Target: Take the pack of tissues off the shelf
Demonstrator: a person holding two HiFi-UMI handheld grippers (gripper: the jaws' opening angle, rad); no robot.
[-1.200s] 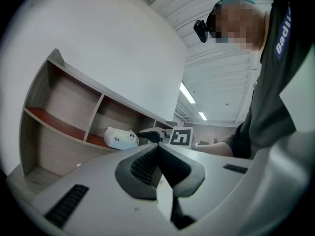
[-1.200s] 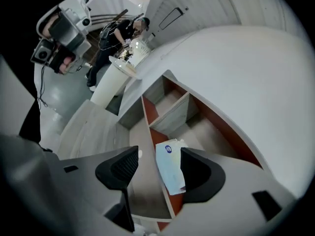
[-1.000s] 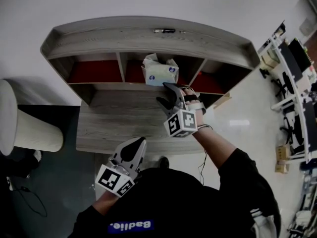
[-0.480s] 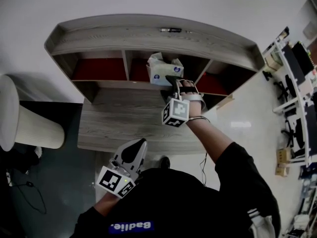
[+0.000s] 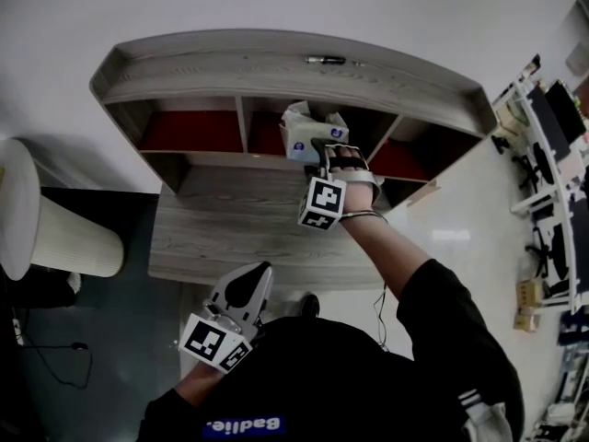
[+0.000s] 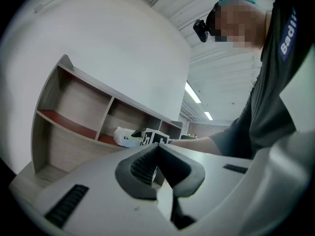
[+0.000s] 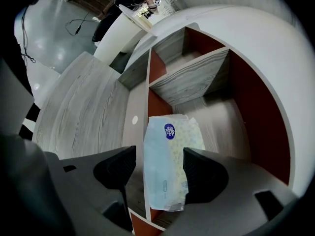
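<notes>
The pack of tissues [image 5: 313,134], pale blue with a dark blue oval label, lies in the middle cubby of the wooden shelf [image 5: 276,72]. My right gripper [image 5: 320,151] reaches into that cubby. In the right gripper view the pack [image 7: 170,156] lies lengthwise between the two pads of the right gripper [image 7: 158,157]. Its jaws have just been opening and stand wide, with a gap at the left pad [image 7: 118,168]. My left gripper [image 5: 261,269] hangs low near my body, away from the shelf. In its own view the left gripper [image 6: 157,147] has its pads together and nothing in them.
The side cubbies with red floors [image 5: 189,129] show nothing in them. A small dark pen-like item [image 5: 328,60] lies on the shelf's top board. A wooden ledge [image 5: 230,233] runs below the cubbies. A white cylinder [image 5: 55,238] stands at the left and office desks [image 5: 552,164] at the right.
The right gripper has moved forward and down from the ledge into the middle cubby, so the pack now sits between its jaws. The left gripper has stayed put.
</notes>
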